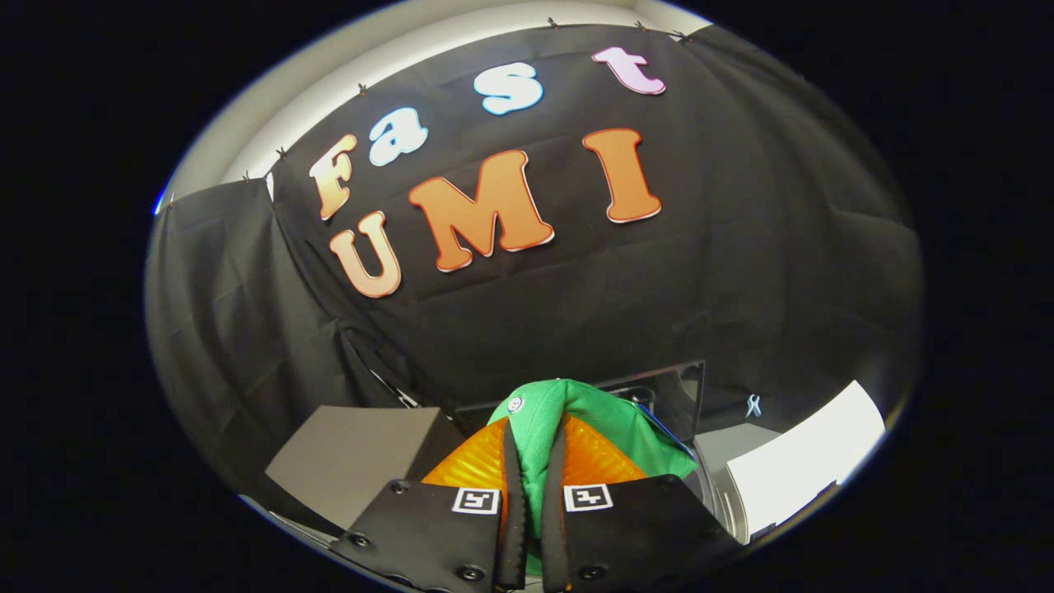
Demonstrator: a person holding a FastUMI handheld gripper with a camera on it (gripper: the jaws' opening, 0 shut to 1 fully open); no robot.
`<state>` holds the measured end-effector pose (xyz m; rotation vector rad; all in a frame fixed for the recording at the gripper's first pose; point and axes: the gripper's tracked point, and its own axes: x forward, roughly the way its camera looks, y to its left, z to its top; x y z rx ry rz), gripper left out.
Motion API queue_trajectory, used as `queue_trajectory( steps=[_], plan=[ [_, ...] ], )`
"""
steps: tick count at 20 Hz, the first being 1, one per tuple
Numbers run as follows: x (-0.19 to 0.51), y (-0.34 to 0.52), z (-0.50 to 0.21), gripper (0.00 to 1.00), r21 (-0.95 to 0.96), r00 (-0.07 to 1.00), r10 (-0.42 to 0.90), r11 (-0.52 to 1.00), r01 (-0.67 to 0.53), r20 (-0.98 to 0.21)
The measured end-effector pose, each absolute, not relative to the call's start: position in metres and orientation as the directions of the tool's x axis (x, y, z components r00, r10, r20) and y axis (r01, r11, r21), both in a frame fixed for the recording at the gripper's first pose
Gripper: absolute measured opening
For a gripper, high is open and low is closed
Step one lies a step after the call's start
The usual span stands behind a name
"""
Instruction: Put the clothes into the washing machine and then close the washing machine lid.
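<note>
Fingers [533, 461] pinch bunched green knit garment [576, 420].

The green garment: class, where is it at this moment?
In the gripper view, the green garment is pinched between the fingers of the gripper, bunching up just ahead of them, in front of the washing machine and its raised lid.

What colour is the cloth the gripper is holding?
Green; the gripper view shows it best.
</note>
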<state>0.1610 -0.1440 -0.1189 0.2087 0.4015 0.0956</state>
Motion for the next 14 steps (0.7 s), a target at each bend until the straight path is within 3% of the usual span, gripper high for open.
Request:
queue_trajectory(
  steps=[14],
  plan=[
    [0.165,-0.173,-0.325,0.15,0.177,0.762,0.128,0.984,-0.017,-0.634]
  ],
)
